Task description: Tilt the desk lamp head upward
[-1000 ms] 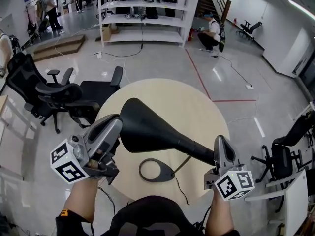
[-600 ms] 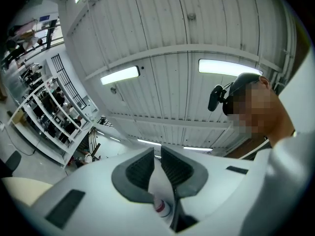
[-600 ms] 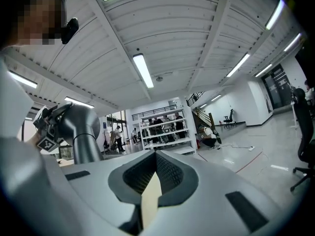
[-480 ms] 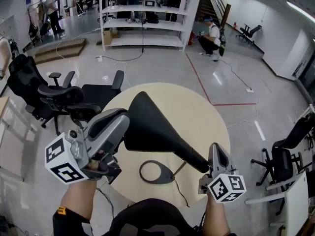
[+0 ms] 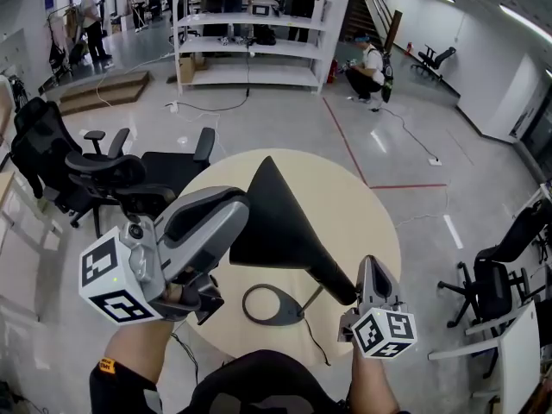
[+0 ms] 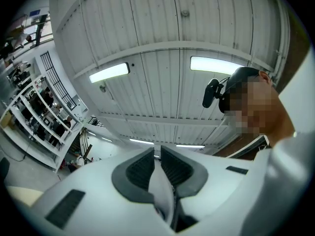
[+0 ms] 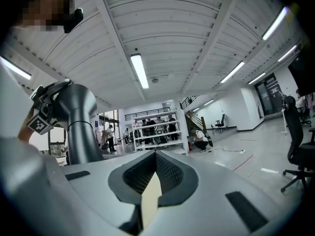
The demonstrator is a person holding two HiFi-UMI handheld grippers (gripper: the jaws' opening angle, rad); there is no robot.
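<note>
The black cone-shaped lamp head (image 5: 276, 222) points up and away over the round table, its narrow neck (image 5: 332, 283) running down to the right. Its ring base (image 5: 272, 304) lies flat on the table. My left gripper (image 5: 235, 207) rests against the lamp head's wide left end, jaws shut with nothing between them (image 6: 156, 163). My right gripper (image 5: 367, 267) sits beside the lower end of the neck, jaws also shut and empty (image 7: 155, 168). In the right gripper view the lamp neck (image 7: 78, 124) rises at the left.
The beige round table (image 5: 362, 205) stands on a glossy floor. Black office chairs (image 5: 112, 175) crowd its left side, and another chair (image 5: 492, 274) stands at the right. White shelving (image 5: 250, 33) and several people are far behind. The lamp cord (image 5: 315, 339) trails off the table's near edge.
The lamp head has swung from nearly level to steeply upward. My left gripper rose and moved right with it. The right gripper slid slightly down and left along the neck.
</note>
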